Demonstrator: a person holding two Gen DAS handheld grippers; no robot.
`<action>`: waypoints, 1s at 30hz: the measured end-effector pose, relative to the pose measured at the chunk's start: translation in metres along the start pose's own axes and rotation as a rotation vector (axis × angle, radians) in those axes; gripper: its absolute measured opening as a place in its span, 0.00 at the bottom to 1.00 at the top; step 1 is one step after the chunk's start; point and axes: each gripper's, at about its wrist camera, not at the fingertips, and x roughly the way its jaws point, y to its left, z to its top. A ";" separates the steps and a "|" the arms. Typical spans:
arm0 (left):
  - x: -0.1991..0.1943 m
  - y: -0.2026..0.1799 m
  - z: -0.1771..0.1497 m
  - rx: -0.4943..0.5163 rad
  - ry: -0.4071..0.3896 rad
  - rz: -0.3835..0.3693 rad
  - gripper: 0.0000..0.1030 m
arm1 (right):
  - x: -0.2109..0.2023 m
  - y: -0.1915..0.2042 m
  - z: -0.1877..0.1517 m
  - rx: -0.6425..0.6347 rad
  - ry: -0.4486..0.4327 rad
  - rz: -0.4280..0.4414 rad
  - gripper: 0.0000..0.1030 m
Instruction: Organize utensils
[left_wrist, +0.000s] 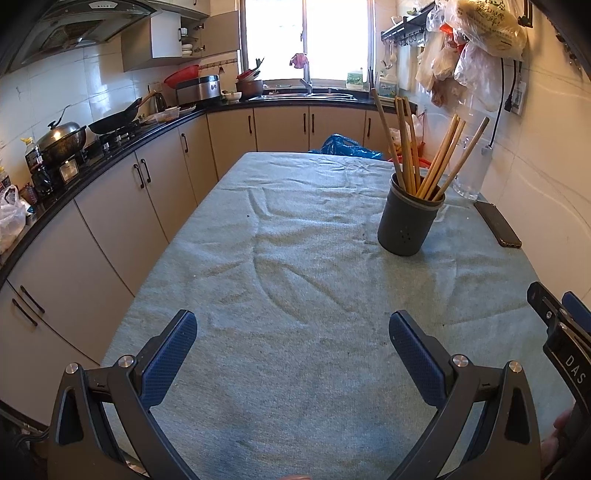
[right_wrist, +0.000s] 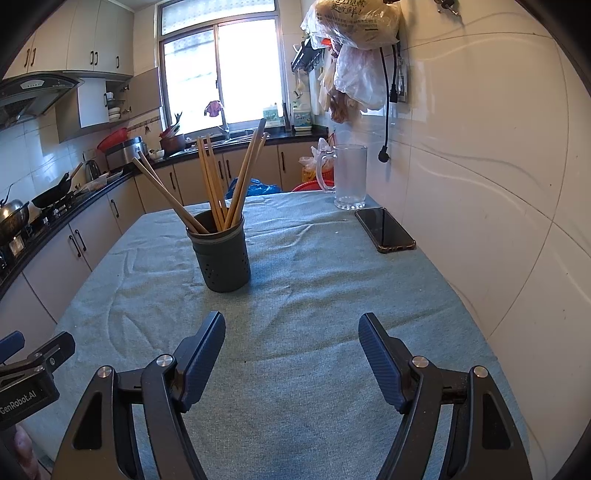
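Observation:
A dark grey perforated utensil holder (left_wrist: 408, 221) stands upright on the table's blue-green cloth (left_wrist: 295, 258), with several wooden chopsticks (left_wrist: 436, 162) fanned out in it. It also shows in the right wrist view (right_wrist: 221, 254), with the chopsticks (right_wrist: 218, 184) leaning apart. My left gripper (left_wrist: 291, 328) is open and empty, low over the near part of the cloth, well short of the holder. My right gripper (right_wrist: 291, 328) is open and empty, facing the holder from the near side. The right gripper's edge shows at the left view's right side (left_wrist: 561, 325).
A black phone (right_wrist: 384, 229) lies on the cloth by the right wall. A clear glass mug (right_wrist: 347, 177) stands at the table's far right. Kitchen counter with pans (left_wrist: 110, 122) runs along the left. A blue bag (left_wrist: 343, 146) lies beyond the table's far edge.

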 end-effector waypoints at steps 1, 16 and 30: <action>0.001 0.000 0.000 0.001 0.002 -0.002 1.00 | 0.000 0.000 0.000 -0.001 0.000 -0.001 0.77; 0.004 -0.003 -0.002 0.006 0.005 -0.013 1.00 | -0.003 0.004 -0.002 -0.025 -0.034 -0.001 0.79; -0.012 -0.009 -0.002 0.015 -0.083 -0.047 1.00 | -0.004 0.002 -0.001 -0.020 -0.046 -0.004 0.79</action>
